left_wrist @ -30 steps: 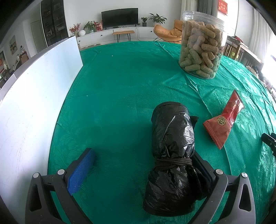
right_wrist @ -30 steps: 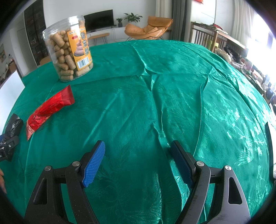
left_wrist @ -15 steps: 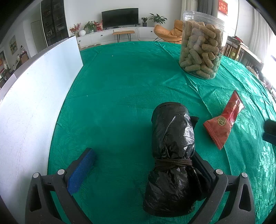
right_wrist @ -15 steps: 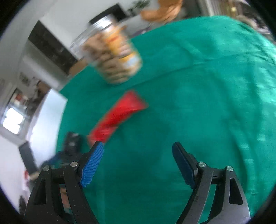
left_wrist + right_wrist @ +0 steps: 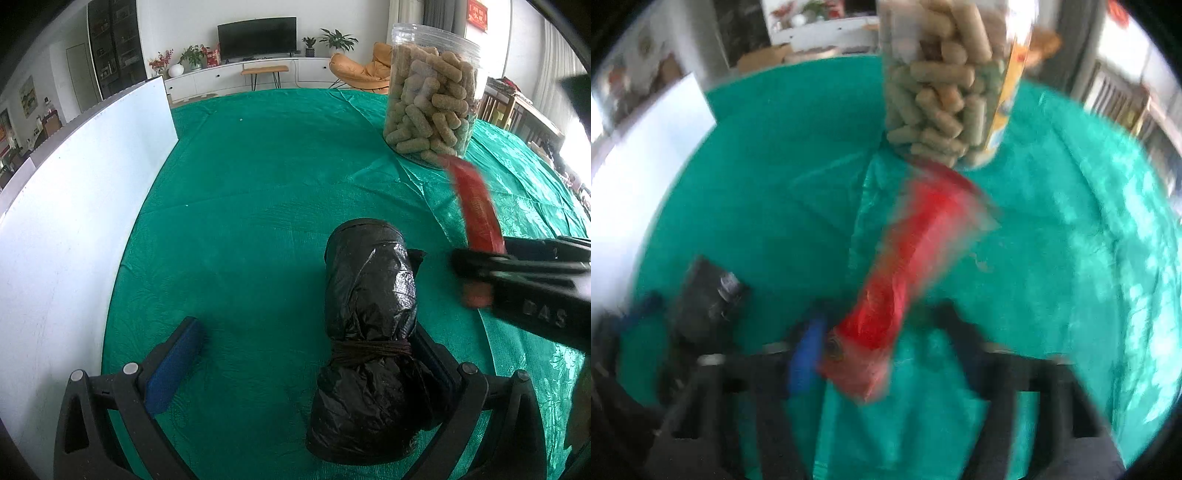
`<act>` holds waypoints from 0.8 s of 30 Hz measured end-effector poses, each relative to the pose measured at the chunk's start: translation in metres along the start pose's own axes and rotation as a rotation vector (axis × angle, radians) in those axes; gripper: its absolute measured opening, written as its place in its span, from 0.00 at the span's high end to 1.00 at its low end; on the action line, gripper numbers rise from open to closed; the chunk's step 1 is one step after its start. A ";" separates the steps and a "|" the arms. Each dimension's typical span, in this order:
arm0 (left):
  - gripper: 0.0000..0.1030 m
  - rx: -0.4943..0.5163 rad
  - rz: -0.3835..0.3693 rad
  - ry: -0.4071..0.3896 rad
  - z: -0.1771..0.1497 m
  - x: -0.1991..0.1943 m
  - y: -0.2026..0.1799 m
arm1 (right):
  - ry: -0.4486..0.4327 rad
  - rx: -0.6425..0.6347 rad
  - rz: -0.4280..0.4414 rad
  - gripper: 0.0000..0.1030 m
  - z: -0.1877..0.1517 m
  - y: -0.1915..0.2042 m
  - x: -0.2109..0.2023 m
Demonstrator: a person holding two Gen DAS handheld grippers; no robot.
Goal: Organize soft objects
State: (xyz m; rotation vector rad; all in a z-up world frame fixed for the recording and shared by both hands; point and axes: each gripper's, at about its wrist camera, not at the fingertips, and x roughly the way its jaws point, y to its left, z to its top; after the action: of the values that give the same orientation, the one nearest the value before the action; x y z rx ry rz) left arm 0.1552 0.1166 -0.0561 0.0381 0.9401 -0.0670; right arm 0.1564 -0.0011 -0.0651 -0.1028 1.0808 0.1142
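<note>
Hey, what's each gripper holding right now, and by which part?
Right gripper: red packet, by its near end. Left gripper: open, black bag bundle resting against one finger.

Two grippers, near edge

Left gripper (image 5: 306, 354) rests wide open, angled down. Right gripper (image 5: 879, 332), blurred at the right, has just been closing, packet (image 5: 905, 280) between its jaws.

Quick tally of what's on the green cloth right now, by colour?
Black: 1, the tied black plastic bag bundle
Red: 1, the red snack packet
Clear: 1, the clear plastic jar of tan snack sticks
Total: 3
</note>
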 end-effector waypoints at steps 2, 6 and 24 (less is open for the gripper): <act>0.00 0.000 0.000 0.000 0.000 0.000 0.000 | -0.002 -0.032 -0.017 0.73 -0.006 -0.003 -0.005; 0.00 0.000 0.000 0.000 0.000 0.000 0.000 | -0.008 -0.100 -0.054 0.73 -0.020 -0.026 -0.015; 0.00 0.000 0.000 0.000 0.000 0.000 0.000 | -0.159 0.148 -0.093 0.21 -0.082 -0.128 -0.037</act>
State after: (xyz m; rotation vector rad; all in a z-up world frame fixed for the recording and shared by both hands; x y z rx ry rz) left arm 0.1554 0.1165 -0.0561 0.0380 0.9403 -0.0666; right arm 0.0864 -0.1405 -0.0673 -0.0104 0.9209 -0.0412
